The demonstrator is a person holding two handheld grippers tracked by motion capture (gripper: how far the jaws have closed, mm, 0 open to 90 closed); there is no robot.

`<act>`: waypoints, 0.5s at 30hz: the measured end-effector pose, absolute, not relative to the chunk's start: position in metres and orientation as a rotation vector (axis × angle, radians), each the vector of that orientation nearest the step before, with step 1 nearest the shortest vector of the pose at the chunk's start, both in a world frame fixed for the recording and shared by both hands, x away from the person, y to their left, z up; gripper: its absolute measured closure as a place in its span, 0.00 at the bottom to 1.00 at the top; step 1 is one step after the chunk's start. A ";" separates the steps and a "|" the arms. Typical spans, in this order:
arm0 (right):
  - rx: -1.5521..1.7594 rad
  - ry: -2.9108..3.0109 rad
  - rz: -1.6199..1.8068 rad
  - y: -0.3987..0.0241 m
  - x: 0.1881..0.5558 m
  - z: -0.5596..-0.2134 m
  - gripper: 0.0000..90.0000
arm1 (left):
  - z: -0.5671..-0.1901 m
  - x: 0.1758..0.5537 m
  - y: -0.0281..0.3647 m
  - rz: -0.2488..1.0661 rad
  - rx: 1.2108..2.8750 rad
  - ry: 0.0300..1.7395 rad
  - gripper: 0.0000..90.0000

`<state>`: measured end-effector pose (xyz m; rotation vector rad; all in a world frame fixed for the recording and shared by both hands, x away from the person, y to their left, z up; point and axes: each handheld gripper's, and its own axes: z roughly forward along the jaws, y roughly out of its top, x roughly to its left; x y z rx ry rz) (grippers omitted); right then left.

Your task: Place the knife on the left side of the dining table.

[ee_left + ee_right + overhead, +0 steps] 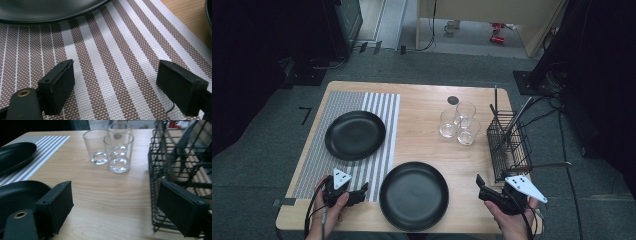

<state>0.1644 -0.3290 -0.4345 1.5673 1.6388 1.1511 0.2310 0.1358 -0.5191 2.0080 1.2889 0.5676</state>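
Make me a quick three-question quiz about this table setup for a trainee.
1. How many glasses stand on the table?
2. True or false: the near plate lies on the striped mat.
3. Which gripper is nearest the wire rack: A left gripper, B right gripper?

Key:
1. Three, clustered together.
2. False; it lies on bare wood, while the far plate lies on the mat.
3. B.
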 end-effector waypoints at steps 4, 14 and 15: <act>1.576 1.590 1.112 -0.336 0.161 -0.427 0.18 | -0.519 0.231 0.136 0.568 2.008 1.289 0.17; 1.602 1.497 1.080 -0.354 0.156 -0.417 0.23 | -0.519 0.231 0.136 0.568 2.011 1.287 0.17; 1.594 1.486 1.063 -0.355 0.156 -0.416 0.23 | -0.519 0.231 0.136 0.567 2.011 1.287 0.17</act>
